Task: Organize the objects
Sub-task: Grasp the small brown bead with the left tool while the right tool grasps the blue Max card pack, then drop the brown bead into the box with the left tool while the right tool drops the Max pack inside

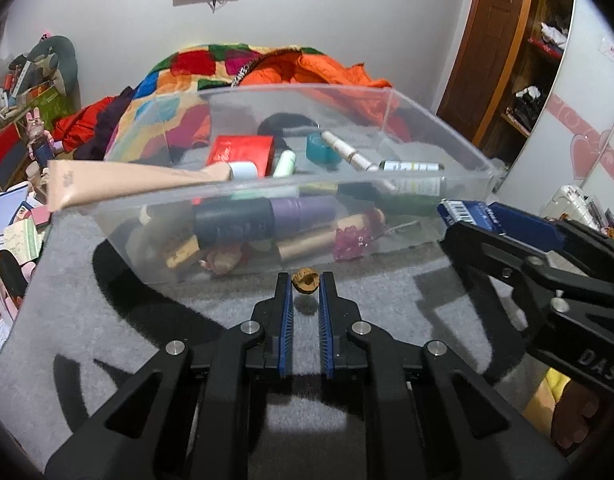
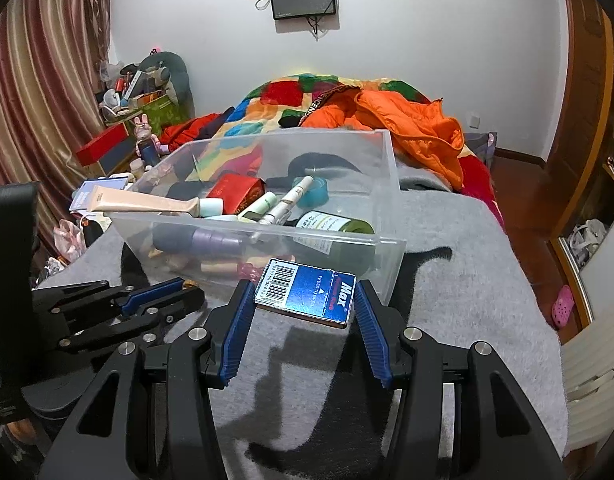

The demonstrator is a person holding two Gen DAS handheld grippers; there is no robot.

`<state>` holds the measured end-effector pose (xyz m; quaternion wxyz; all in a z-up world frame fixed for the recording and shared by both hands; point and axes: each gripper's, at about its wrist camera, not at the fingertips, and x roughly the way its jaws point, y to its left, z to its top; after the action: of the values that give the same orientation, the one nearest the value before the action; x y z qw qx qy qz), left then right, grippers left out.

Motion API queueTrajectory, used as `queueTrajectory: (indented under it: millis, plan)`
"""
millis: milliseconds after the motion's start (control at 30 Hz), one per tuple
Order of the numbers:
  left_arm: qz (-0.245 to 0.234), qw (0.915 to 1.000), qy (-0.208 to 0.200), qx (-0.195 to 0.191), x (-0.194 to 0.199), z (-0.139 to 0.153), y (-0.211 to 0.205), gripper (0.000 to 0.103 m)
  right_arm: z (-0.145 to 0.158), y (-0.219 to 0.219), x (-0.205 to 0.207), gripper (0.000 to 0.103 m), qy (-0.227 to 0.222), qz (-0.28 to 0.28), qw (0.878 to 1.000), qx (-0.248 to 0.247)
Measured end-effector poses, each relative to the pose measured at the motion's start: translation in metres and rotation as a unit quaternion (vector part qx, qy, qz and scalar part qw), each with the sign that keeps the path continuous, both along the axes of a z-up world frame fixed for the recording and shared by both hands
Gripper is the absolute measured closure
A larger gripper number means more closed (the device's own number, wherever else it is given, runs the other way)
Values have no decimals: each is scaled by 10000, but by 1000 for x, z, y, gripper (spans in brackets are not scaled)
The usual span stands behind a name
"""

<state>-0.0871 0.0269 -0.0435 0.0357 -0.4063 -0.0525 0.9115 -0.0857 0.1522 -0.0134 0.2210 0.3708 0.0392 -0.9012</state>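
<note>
We hold two items clear of the grey blanket (image 2: 447,280), judging both bound for the clear plastic bin (image 2: 387,184) just ahead. The left gripper (image 1: 305,286) is clamped on a small brown nut-like object (image 1: 305,281), pinched at the very fingertips and lifted, its shadow on the blanket below; a tip grip suits so small a piece. The right gripper (image 2: 303,300) grips a blue box marked "Max" (image 2: 307,294) flat across its width, barcode upward, near the bin's front corner. The front wall stands between both loads and the interior, so each must rise over the rim. Inside, bottles, tubes and a red box (image 1: 241,152) crowd the floor; a peach tube (image 1: 127,182) overhangs the left rim. Beyond lie a patchwork quilt (image 2: 291,104) and an orange jacket (image 2: 411,124).
</note>
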Motion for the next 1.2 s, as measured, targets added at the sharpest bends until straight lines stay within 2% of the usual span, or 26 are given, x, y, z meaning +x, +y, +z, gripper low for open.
queueTrajectory:
  millis: [400, 633, 967, 1200]
  plan:
    - [38, 9987, 509, 24, 8, 37, -6, 91, 19, -3, -2, 56, 247, 7, 9997, -76]
    - [69, 9978, 653, 38, 1, 48, -10, 91, 30, -2, -15, 56, 458, -99, 9989, -82]
    - [81, 9983, 565, 140, -26, 43, -17, 91, 17, -7, -41, 56, 182, -150, 9997, -111]
    - [43, 9983, 568, 137, -29, 41, -16, 90, 14, -16, -39, 55, 247, -67, 9997, 22]
